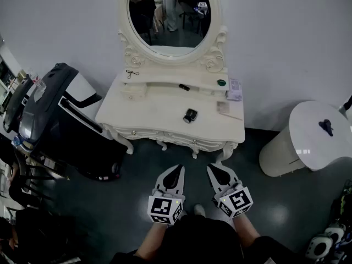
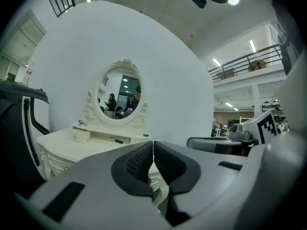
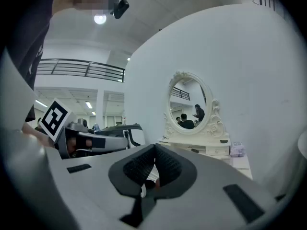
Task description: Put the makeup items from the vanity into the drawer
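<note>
Left gripper (image 1: 177, 170) and right gripper (image 1: 215, 169), side by side well short of the vanity (image 1: 154, 111), each with jaws pressed together on nothing. Drawer fronts (image 1: 165, 135) along the vanity's near edge look closed. Makeup items remain on the vanity: small black case (image 1: 190, 115) right of centre on its top; black tube (image 1: 183, 87), green-lidded jar (image 1: 221, 82) and scissor-shaped tool (image 1: 131, 73) on its rear shelf. Oval mirror (image 1: 169, 15) rises at the vanity's back. Suggested approach: step up, spread one gripper's jaws, pull a drawer out squarely by its knob, then lift the case first
</note>
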The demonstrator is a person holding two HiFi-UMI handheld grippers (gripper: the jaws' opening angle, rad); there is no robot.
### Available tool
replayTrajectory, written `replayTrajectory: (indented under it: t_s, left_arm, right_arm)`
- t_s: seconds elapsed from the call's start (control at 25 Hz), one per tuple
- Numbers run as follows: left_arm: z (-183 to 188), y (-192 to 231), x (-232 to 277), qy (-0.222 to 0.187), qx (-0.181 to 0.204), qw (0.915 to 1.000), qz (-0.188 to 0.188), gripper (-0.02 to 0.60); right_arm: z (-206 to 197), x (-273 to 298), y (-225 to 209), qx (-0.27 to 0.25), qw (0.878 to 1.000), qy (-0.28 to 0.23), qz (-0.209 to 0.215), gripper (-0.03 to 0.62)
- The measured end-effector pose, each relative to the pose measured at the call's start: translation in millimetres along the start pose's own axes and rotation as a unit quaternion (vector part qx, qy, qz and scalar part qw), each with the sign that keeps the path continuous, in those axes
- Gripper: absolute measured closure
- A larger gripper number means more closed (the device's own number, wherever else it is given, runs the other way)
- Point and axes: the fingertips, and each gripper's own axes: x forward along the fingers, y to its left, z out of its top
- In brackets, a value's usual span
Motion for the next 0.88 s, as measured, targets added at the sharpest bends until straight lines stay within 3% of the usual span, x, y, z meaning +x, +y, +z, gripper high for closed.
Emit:
replayTrajectory:
  t_s: [0.28,0.56,0.88]
  left_arm:
    - [-5,3,3,0.002,-0.009,0.9999,0.013,0.565]
    - [1,25,13,0.0,-0.011,0.9995,0.029,0.565]
    - [7,45,14,-0.003,-0.011,0.9996,0.027,0.565]
  right_arm:
    - [-13,3,-16,0.014,1.0,0.009,-0.018,0.569]
    - [-12,21,-30,0.024,1.0,0.001,-0.01,0.569]
    - [-7,32,-33,0.019,1.0,-0.004,-0.02,0.569]
